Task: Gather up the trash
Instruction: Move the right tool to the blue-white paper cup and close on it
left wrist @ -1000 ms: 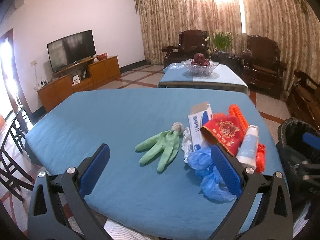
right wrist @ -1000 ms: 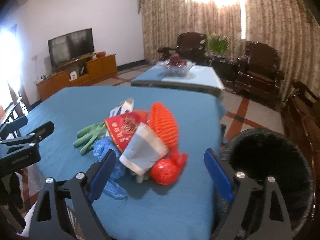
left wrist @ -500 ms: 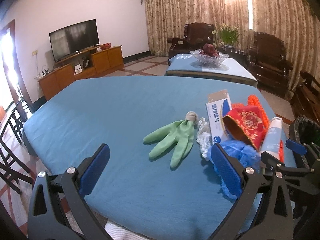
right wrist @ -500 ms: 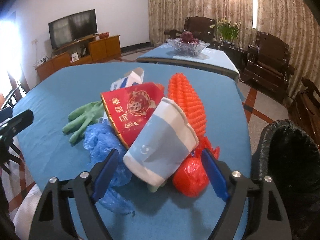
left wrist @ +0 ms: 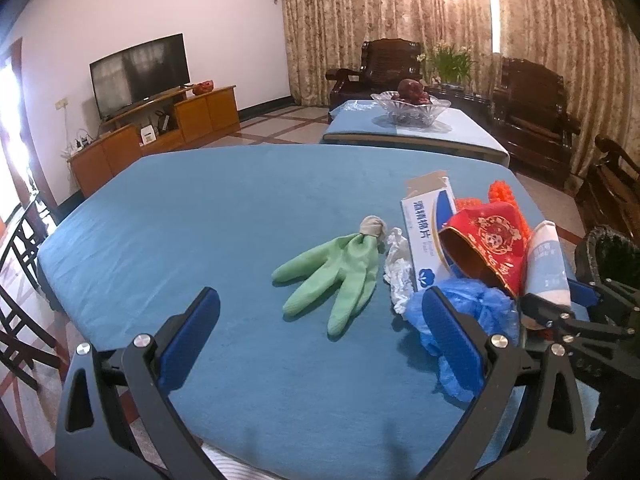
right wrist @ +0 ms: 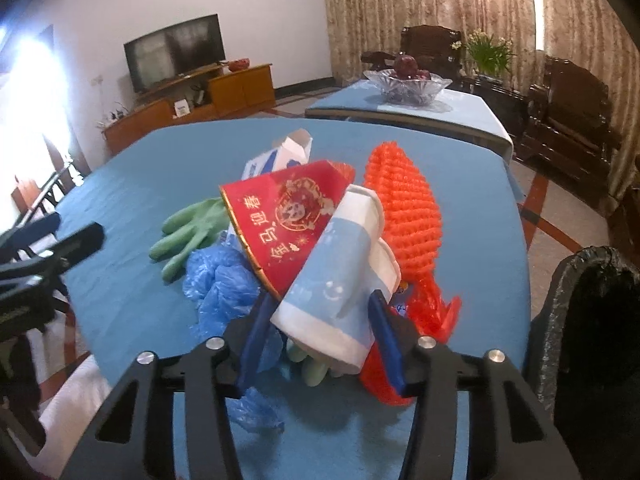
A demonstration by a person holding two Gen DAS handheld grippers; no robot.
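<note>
A heap of trash lies on the blue table (left wrist: 224, 216): a green glove (left wrist: 340, 272), a white-blue box (left wrist: 428, 224), a red paper cup (right wrist: 288, 216), a blue-white paper cup (right wrist: 344, 284), blue plastic (right wrist: 220, 280) and orange foam net (right wrist: 404, 216). My right gripper (right wrist: 320, 336) is shut on the blue-white paper cup near its base; the cup also shows in the left wrist view (left wrist: 546, 264). My left gripper (left wrist: 320, 336) is open and empty, just short of the glove. A black-lined trash bin (right wrist: 592, 320) stands at the table's right edge.
A crumpled white tissue (left wrist: 398, 272) lies between glove and box. A second table with a glass fruit bowl (left wrist: 410, 106) stands behind. Dark wooden armchairs (left wrist: 532, 108) are at the back right, a TV cabinet (left wrist: 160, 128) at the left.
My right gripper moved forward onto the heap and its fingers closed around the blue-white paper cup. My left gripper stayed open and shifted slightly.
</note>
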